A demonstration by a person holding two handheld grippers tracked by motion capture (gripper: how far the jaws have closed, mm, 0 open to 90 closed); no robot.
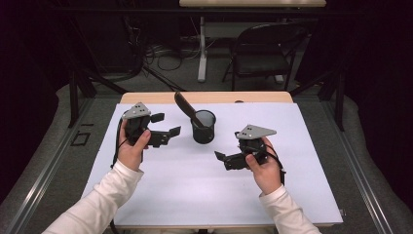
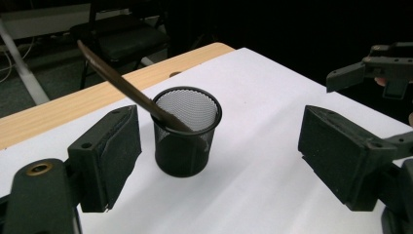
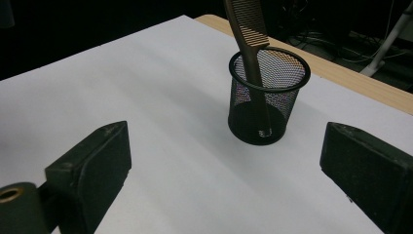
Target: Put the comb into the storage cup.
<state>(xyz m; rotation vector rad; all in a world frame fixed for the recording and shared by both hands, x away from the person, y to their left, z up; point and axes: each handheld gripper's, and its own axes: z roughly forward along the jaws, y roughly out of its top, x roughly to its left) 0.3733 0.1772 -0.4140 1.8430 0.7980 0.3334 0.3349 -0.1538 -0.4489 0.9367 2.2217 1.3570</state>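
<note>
A black mesh cup (image 1: 203,126) (image 2: 185,131) (image 3: 265,95) stands upright on the white sheet (image 1: 214,190) near the table's middle back. A brown comb (image 1: 185,107) (image 2: 122,82) (image 3: 249,34) leans in it, its handle end down inside and its toothed end sticking out to the left. My left gripper (image 1: 166,124) (image 2: 219,156) is open just left of the cup, jaws pointing at it, nothing between them. My right gripper (image 1: 221,157) (image 3: 226,175) is open to the cup's front right, also empty and aimed at the cup.
The bare wooden table edge (image 1: 209,96) runs behind the sheet. A black folding chair (image 1: 265,48) and a white table leg (image 1: 202,48) stand on the floor beyond. Dark frame posts (image 1: 73,92) flank the table. The right gripper's jaw tips appear far right in the left gripper view.
</note>
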